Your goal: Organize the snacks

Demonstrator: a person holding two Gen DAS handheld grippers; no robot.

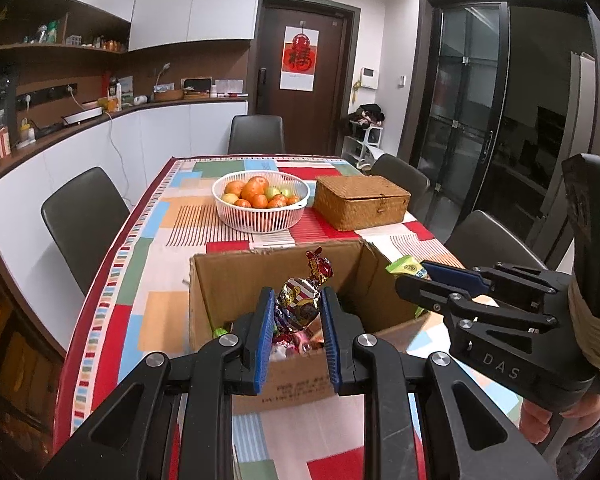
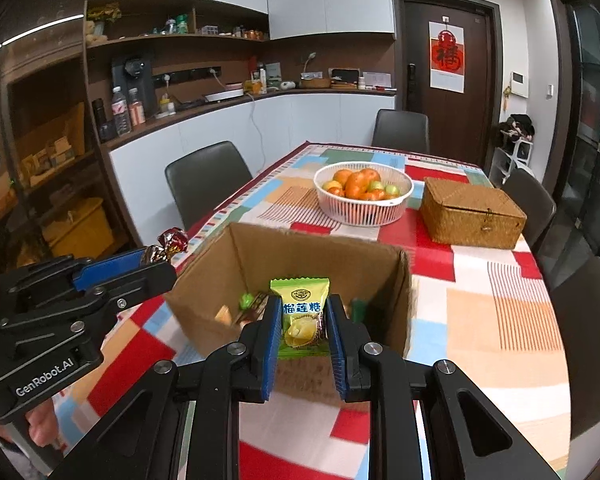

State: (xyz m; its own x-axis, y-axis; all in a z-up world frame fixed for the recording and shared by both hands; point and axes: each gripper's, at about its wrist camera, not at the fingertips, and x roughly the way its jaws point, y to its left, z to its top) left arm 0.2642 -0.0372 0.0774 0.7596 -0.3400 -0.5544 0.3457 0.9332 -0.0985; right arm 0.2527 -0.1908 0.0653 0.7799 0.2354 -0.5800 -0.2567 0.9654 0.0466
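left wrist view: left gripper (image 1: 296, 312) clamps a foil-wrapped candy (image 1: 300, 304) above the open cardboard box (image 1: 236, 280) on the table.
right wrist view: right gripper (image 2: 304, 320) clamps a green durian candy packet (image 2: 302, 312) over the same box.

Dining room, artificially lit. Centre frame: worktop (image 1: 148, 272) under a patchwork cloth of red, blue, green and orange blocks, ringed by dark chairs (image 1: 86, 220). Left: curved white counter (image 1: 148, 132), brown shelves (image 1: 52, 46), white upper cabinets (image 1: 192, 4). Back centre: dark door (image 1: 300, 60) bearing a red poster (image 1: 299, 58). Right: black glass doors (image 1: 472, 108).
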